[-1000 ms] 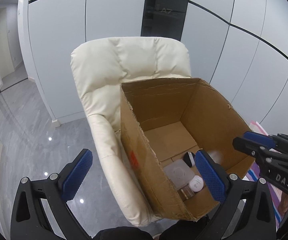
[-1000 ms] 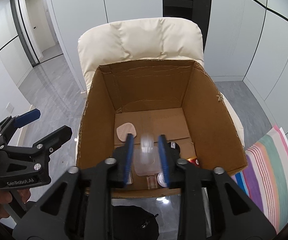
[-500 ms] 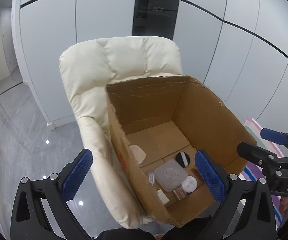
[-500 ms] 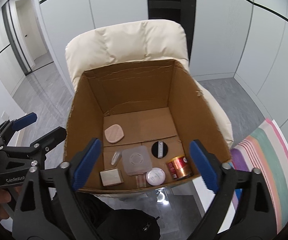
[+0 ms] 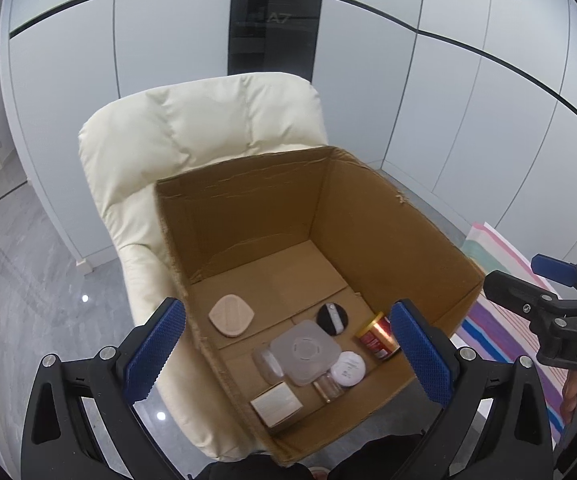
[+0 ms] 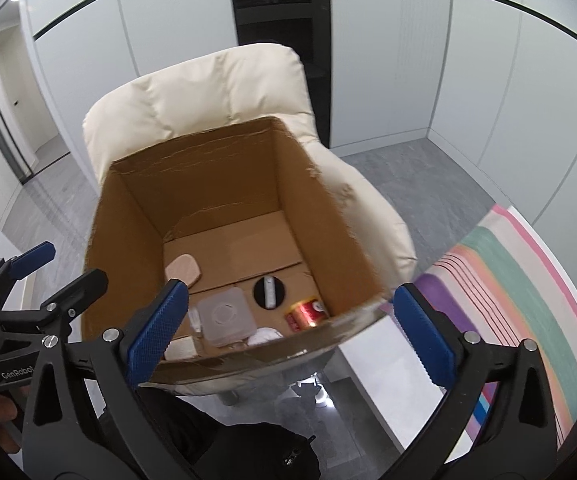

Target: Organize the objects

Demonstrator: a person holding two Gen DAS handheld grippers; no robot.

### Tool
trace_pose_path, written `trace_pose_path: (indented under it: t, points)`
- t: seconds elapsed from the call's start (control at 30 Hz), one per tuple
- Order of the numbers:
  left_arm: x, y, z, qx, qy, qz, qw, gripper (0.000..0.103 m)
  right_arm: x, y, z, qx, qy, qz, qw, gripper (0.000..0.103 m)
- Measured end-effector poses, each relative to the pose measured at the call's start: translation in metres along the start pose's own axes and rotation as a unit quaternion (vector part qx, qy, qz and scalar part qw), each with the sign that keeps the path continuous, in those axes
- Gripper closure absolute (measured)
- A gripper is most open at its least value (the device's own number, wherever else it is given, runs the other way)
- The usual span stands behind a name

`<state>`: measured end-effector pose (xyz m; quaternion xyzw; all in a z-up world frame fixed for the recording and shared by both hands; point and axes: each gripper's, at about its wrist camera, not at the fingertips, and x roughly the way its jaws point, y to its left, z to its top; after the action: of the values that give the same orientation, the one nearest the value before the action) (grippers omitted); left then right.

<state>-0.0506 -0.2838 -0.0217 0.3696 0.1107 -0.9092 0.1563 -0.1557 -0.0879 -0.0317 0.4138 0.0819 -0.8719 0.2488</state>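
An open cardboard box (image 5: 372, 216) (image 6: 316, 196) stands on a cream armchair (image 5: 192, 132). On its floor lie a pink puff (image 5: 231, 314), a black round puff (image 5: 331, 318), a clear square container (image 5: 305, 351) (image 6: 224, 316), a red-gold can (image 5: 377, 336) (image 6: 306, 313), a white round jar (image 5: 348, 368), a small clear bottle (image 5: 265, 362) and a small beige box (image 5: 276, 404). My left gripper (image 5: 284, 356) is open and empty above the box's near left corner. My right gripper (image 6: 288, 332) is open and empty above the near right edge.
A striped rug (image 6: 528, 280) lies on the grey floor right of the chair. White wall panels and a dark glass cabinet (image 5: 274, 20) stand behind. A doorway opens at far left (image 6: 28, 92). The person's dark clothing (image 6: 248, 452) is below the grippers.
My right gripper was shut on a clear item over the box; it opened, the item now lies in the box, and the gripper drew back right. The left view shifted over the box.
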Motion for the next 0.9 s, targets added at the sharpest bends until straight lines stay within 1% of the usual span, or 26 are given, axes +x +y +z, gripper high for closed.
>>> trace_pose_path:
  t: [0.4,0.9]
  points:
    - [0.007,-0.043,0.003,0.025,0.003,-0.026,0.9993,0.0,-0.019,-0.043,-0.014,0.029,-0.011,-0.028,0.999,0.0]
    - [0.009,-0.113,-0.002,0.069,0.01,-0.063,0.9956,0.0,-0.05,-0.103,-0.041,0.073,-0.022,-0.068,0.995,0.0]
